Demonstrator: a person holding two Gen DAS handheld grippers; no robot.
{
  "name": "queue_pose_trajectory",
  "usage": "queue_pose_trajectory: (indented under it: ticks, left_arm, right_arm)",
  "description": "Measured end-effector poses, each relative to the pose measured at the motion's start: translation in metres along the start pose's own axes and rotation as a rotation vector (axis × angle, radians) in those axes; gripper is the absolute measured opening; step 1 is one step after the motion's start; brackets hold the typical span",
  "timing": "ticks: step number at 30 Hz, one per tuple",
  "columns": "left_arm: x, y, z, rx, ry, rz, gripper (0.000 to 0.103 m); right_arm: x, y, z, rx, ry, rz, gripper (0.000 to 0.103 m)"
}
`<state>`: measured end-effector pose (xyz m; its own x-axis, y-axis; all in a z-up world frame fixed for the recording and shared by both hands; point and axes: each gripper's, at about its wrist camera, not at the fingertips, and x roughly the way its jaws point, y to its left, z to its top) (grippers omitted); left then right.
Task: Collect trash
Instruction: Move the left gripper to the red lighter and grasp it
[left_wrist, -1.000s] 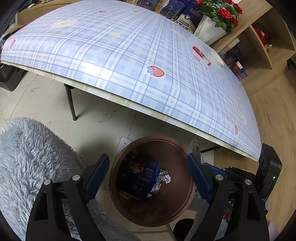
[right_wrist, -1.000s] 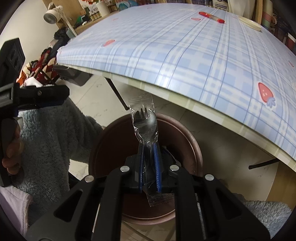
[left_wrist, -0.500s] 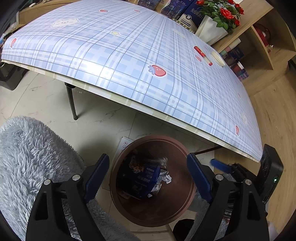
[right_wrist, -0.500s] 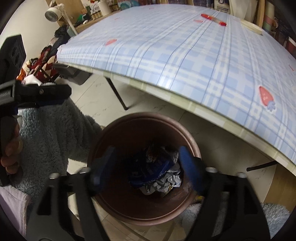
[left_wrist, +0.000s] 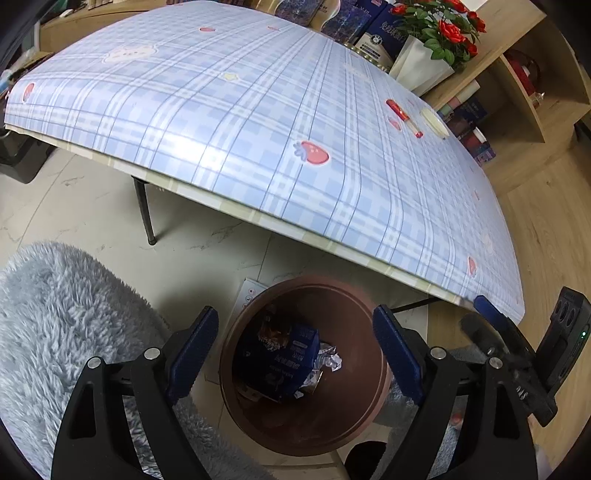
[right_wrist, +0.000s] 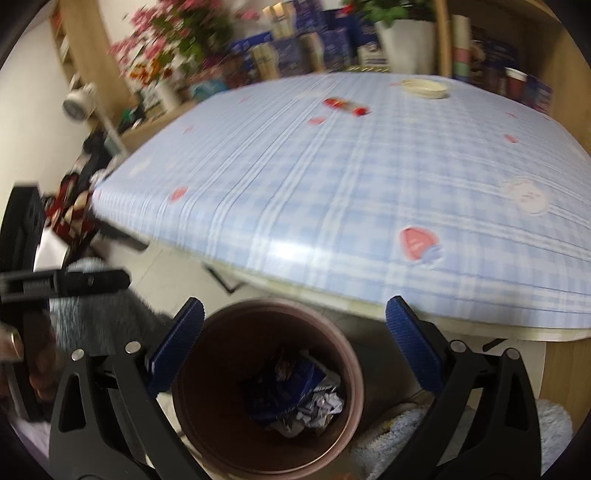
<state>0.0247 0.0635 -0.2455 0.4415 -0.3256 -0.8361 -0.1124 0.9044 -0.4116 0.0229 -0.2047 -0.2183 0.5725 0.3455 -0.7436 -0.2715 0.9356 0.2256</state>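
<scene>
A brown round bin (left_wrist: 365, 410) stands on the floor under the table's near edge; it also shows in the right wrist view (right_wrist: 332, 439). It holds a dark blue packet (left_wrist: 284, 358) and crumpled foil and paper (right_wrist: 317, 406). My left gripper (left_wrist: 295, 343) is open and empty above the bin. My right gripper (right_wrist: 293, 336) is open and empty above the bin, tilted up toward the table. A red and white tube (left_wrist: 404, 118) and a cream round lid (left_wrist: 436, 123) lie on the blue plaid tablecloth (left_wrist: 240, 122); both also show in the right wrist view, tube (right_wrist: 345, 106) and lid (right_wrist: 424, 88).
A grey fluffy sleeve (left_wrist: 62, 314) fills the lower left. A table leg (left_wrist: 146, 210) stands on the tiled floor. A white pot with red roses (left_wrist: 424, 59), books and wooden shelves (left_wrist: 524, 88) stand behind the table. The other gripper (left_wrist: 517, 354) shows at right.
My right gripper opened and let go of the wrapped plastic fork, which is gone from view. It has since tilted up toward the table. The left gripper stayed open.
</scene>
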Motion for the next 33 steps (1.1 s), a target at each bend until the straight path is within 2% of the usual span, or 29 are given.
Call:
queue_pose_trajectory:
  ticks: [5, 9, 15, 20, 22, 24, 28, 33]
  left_arm:
    - [-0.003, -0.008, 0.016, 0.017, -0.027, -0.012, 0.083]
    - [-0.004, -0.029, 0.036, 0.068, -0.061, -0.034, 0.083]
    - [0.008, -0.076, 0.082, 0.129, -0.094, -0.070, 0.083]
    - [0.041, -0.133, 0.129, 0.206, -0.079, -0.094, 0.082]
    - [0.058, -0.149, 0.147, 0.205, -0.077, -0.081, 0.082]
    - [0.081, -0.163, 0.169, 0.179, -0.071, -0.059, 0.081]
    - [0.127, -0.181, 0.211, 0.125, -0.044, 0.006, 0.078]
    - [0.166, -0.198, 0.233, 0.149, -0.054, 0.117, 0.076]
  right_arm:
    - [-0.013, -0.027, 0.015, 0.089, -0.085, -0.087, 0.097]
    - [-0.018, -0.047, 0.031, 0.135, -0.129, -0.102, 0.097]
    - [-0.020, -0.077, 0.056, 0.169, -0.178, -0.136, 0.097]
    - [-0.020, -0.110, 0.073, 0.214, -0.200, -0.153, 0.097]
    - [-0.018, -0.126, 0.078, 0.245, -0.186, -0.155, 0.097]
    - [-0.014, -0.142, 0.081, 0.272, -0.160, -0.079, 0.097]
    - [-0.008, -0.160, 0.085, 0.276, -0.146, -0.151, 0.097]
    - [-0.002, -0.186, 0.091, 0.316, -0.128, -0.192, 0.097]
